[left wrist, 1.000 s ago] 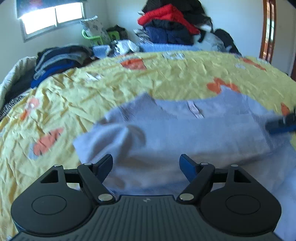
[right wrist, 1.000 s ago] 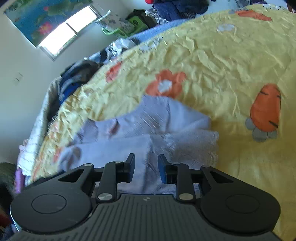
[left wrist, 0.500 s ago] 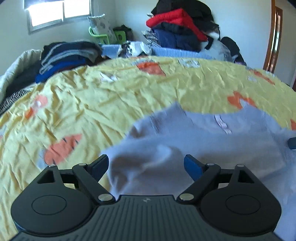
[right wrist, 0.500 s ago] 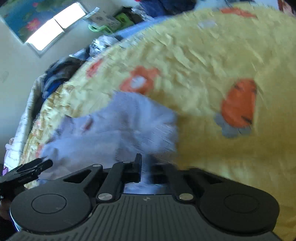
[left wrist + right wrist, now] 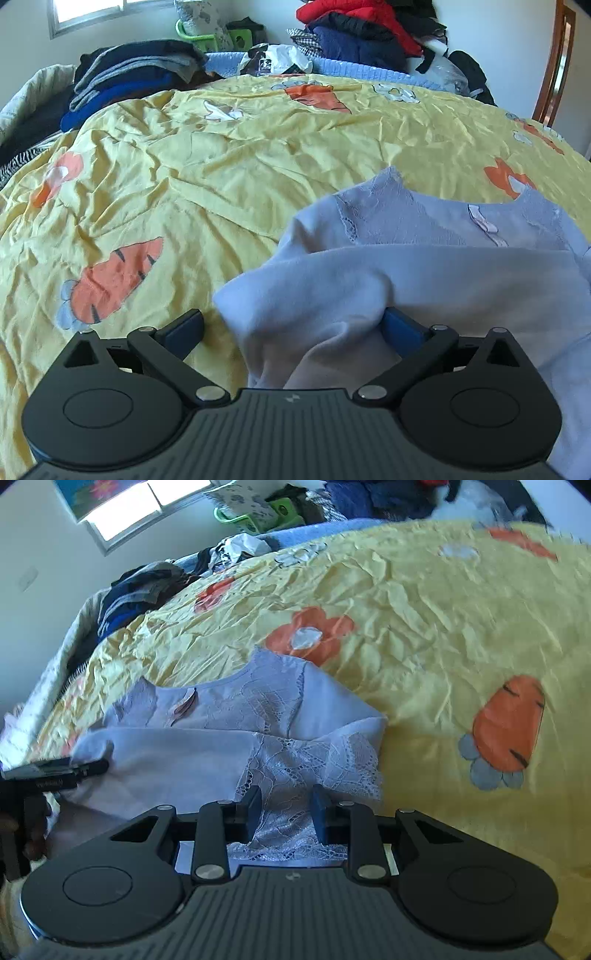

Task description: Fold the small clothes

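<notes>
A small pale lavender top with lace trim [image 5: 424,266] lies partly folded on the yellow bedspread [image 5: 221,177]. My left gripper [image 5: 291,325] is wide open over the top's left edge, with cloth bunched between the fingers. In the right wrist view the top [image 5: 207,738] lies ahead, its lace hem at my right gripper [image 5: 286,806]. That gripper is open, its jaws a narrow gap apart with lace lying between them. The left gripper [image 5: 55,771] shows at the far left of this view, at the top's other edge.
The bedspread has orange carrot and flower prints [image 5: 509,723]. Piles of dark folded clothes [image 5: 133,77] lie at the bed's far left. A heap of red and navy clothes [image 5: 362,33] stands at the back. A window [image 5: 125,506] is behind.
My left gripper moved left to the top's left edge and stayed open. My right gripper swung right and back, and its jaws have opened a little around the lace hem.
</notes>
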Demonstrator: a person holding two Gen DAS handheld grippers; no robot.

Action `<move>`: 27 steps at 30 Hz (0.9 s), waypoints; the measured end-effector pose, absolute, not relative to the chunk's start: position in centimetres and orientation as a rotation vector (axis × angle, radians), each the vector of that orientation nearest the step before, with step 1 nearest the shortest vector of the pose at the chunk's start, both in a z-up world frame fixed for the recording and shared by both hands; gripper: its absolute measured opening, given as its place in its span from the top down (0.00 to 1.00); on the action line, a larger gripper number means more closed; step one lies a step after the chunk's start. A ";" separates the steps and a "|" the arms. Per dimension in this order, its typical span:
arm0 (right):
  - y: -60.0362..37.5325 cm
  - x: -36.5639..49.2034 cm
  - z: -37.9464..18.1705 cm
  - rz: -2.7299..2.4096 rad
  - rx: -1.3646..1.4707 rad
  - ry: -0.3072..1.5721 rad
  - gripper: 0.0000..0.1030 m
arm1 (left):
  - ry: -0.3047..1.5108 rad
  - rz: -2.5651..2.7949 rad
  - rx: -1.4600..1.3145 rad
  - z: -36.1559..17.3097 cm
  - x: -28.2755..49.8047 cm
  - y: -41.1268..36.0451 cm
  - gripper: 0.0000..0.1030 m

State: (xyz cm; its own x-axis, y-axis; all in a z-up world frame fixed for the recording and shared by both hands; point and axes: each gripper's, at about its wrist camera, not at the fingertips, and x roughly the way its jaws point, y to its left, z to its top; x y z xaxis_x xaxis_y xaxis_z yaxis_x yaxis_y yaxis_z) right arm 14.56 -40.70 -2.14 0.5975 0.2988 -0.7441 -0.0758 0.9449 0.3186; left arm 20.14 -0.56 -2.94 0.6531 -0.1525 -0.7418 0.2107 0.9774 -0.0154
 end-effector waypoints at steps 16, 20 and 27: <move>-31.1 10.6 2.3 0.502 0.285 0.809 0.41 | 0.933 -0.052 -0.251 -2.0 20.6 6.2 0.07; -25.4 11.9 2.2 0.597 0.194 0.763 0.41 | 0.945 -0.060 -0.209 -1.7 22.0 5.1 0.39; -17.6 15.1 0.6 0.704 0.117 0.797 0.42 | 0.959 -0.120 -0.073 -1.4 22.7 3.1 0.91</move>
